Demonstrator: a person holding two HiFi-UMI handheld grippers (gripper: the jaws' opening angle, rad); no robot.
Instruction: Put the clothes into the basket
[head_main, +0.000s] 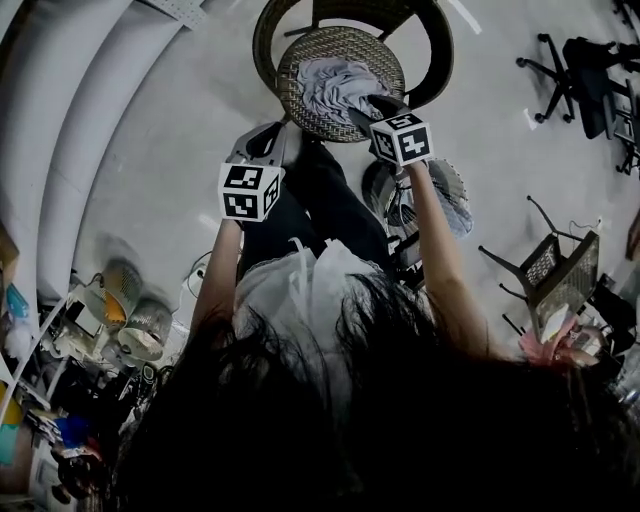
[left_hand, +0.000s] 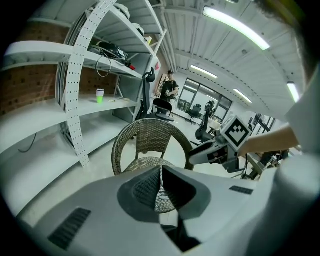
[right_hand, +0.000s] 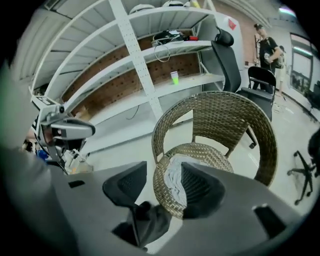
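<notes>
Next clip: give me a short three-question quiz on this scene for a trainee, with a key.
1. True or false: the right hand-held gripper has its jaws apart, gripping nothing.
2. Where does the cloth lie? A) on the floor B) on the chair seat C) on a shelf
3. Fill in: the left hand-held gripper has its jaws ____.
Key: 1 true; 2 B; 3 shut.
</notes>
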